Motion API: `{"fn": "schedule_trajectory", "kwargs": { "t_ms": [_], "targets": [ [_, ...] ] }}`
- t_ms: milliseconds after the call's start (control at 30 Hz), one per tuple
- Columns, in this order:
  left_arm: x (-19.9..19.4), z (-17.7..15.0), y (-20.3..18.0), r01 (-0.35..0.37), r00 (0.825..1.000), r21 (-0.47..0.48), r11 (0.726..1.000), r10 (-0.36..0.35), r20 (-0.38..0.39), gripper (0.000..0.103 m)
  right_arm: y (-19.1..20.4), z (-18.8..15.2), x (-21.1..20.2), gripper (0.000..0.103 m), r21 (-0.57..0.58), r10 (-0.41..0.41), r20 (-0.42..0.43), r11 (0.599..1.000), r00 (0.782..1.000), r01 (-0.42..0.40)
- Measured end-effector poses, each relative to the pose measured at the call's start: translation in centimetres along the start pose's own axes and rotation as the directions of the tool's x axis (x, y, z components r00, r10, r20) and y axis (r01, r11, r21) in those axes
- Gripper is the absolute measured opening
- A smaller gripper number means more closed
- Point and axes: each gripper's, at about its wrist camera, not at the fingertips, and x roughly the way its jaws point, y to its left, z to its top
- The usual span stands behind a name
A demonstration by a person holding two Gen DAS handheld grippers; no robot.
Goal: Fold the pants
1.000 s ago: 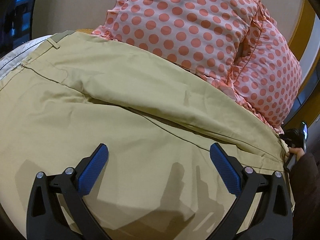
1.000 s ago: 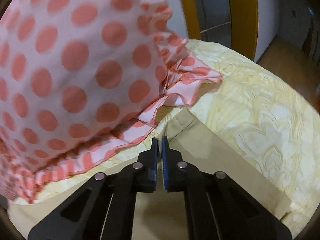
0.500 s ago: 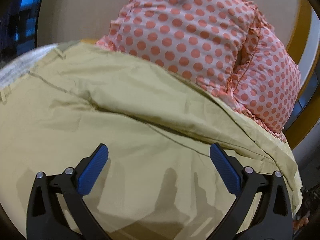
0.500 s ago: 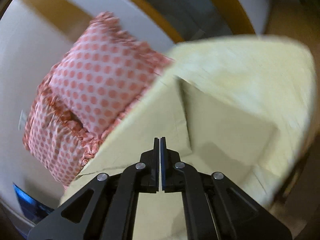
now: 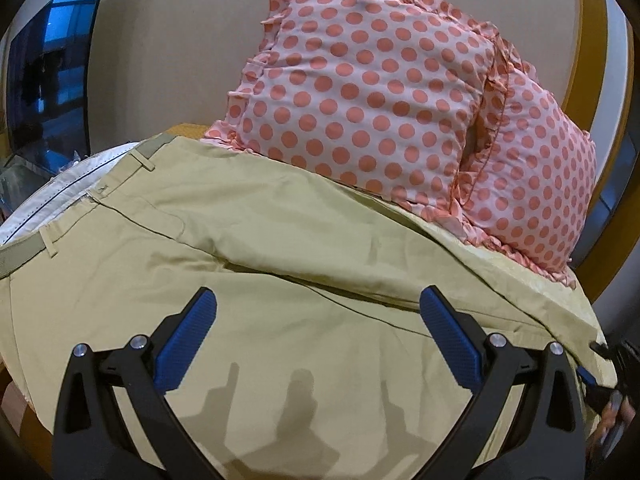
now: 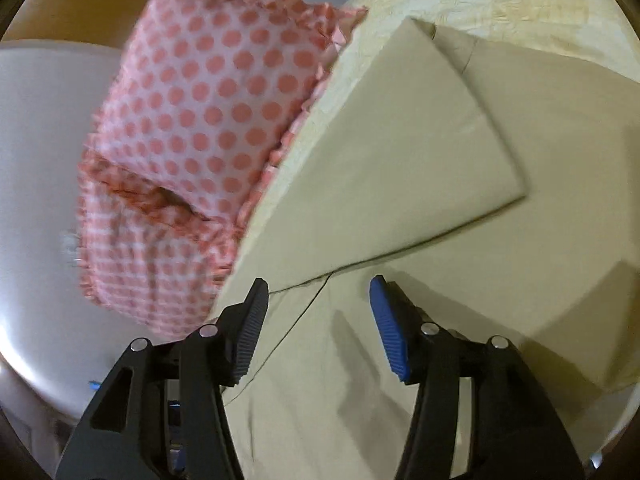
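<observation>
Polka-dot pillows backed the bed where the khaki pants lay spread. Half a second before, the right gripper was clamped shut; now its jaws stood open, the leg released and folded over. The left gripper hung open above the fabric.

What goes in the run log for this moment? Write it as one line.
task: fold pants | left tool: open, above pants | right tool: open, above folded leg | polka-dot pillows: beside pants
</observation>
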Motion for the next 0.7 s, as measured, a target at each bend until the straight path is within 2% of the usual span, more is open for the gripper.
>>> {"fn": "schedule_trajectory", "kwargs": {
  "t_ms": [67, 133, 167, 233, 267, 300, 333, 400, 467, 500, 533, 600, 700],
  "targets": [
    [0.0, -0.2, -0.3, -0.004, 1.0, 0.022, 1.0, 0.004, 0.002, 0.101, 0.2, 0.3, 0.4, 0.051, 0.034, -0.047, 0.032, 0.998, 0.998, 0.045],
    [0.0, -0.1, -0.6, -0.016, 1.0, 0.043, 0.999, 0.016, 0.006, 0.101, -0.2, 0.5, 0.3, 0.049, 0.076, -0.058, 0.071, 0.996, 0.996, 0.053],
    [0.1, 0.0, -0.7, -0.018, 1.0, 0.052, 0.998, 0.018, 0.01, 0.101, -0.5, 0.6, 0.3, 0.044, 0.09, -0.068, 0.095, 0.994, 0.993, 0.06],
    [0.2, 0.4, -1.0, -0.016, 1.0, 0.072, 0.997, 0.014, 0.022, 0.101, -1.3, 0.9, 0.4, 0.027, 0.116, -0.087, 0.136, 0.991, 0.987, 0.072],
    [0.3, 0.5, -1.0, -0.005, 1.0, 0.081, 0.997, 0.003, 0.024, 0.101, -2.1, 1.0, 0.3, 0.013, 0.148, -0.089, 0.147, 0.987, 0.985, 0.068],
    [0.4, 0.7, -1.1, 0.017, 1.0, 0.094, 0.995, -0.02, 0.023, 0.101, -3.3, 1.1, 0.1, 0.003, 0.202, -0.066, 0.16, 0.979, 0.985, 0.033],
    [0.5, 0.9, -1.1, 0.064, 0.998, 0.106, 0.992, -0.067, 0.022, 0.101, -3.5, 1.2, 0.2, 0.001, 0.211, -0.05, 0.167, 0.977, 0.985, 0.014],
    [0.8, 1.3, -1.1, 0.117, 0.993, 0.1, 0.988, -0.12, 0.018, 0.101, -3.5, 1.8, 0.3, 0.001, 0.17, -0.032, 0.184, 0.985, 0.982, 0.0],
    [1.5, 2.1, -1.0, 0.138, 0.99, 0.076, 0.987, -0.138, -0.013, 0.101, -3.8, 2.2, 0.0, 0.002, 0.131, 0.062, 0.217, 0.987, 0.974, -0.092],
    [2.0, 2.6, -0.8, 0.151, 0.988, 0.059, 0.987, -0.149, -0.028, 0.101, -4.0, 2.2, -1.0, 0.001, 0.11, 0.133, 0.248, 0.98, 0.96, -0.164],
    [2.2, 3.0, -0.6, 0.155, 0.987, 0.045, 0.987, -0.153, -0.038, 0.101, -4.0, 2.1, -2.2, 0.001, 0.077, 0.171, 0.277, 0.977, 0.946, -0.199],
    [3.3, 4.0, 0.3, 0.172, 0.983, -0.01, 0.985, -0.173, -0.058, 0.101, -4.0, 1.5, -4.6, 0.001, 0.01, 0.21, 0.331, 0.974, 0.92, -0.226],
    [5.6, 5.2, 1.4, 0.174, 0.978, -0.088, 0.981, -0.183, -0.104, 0.101, -4.5, 0.8, -6.4, 0.001, -0.028, 0.216, 0.35, 0.975, 0.912, -0.22]
  ]
}}
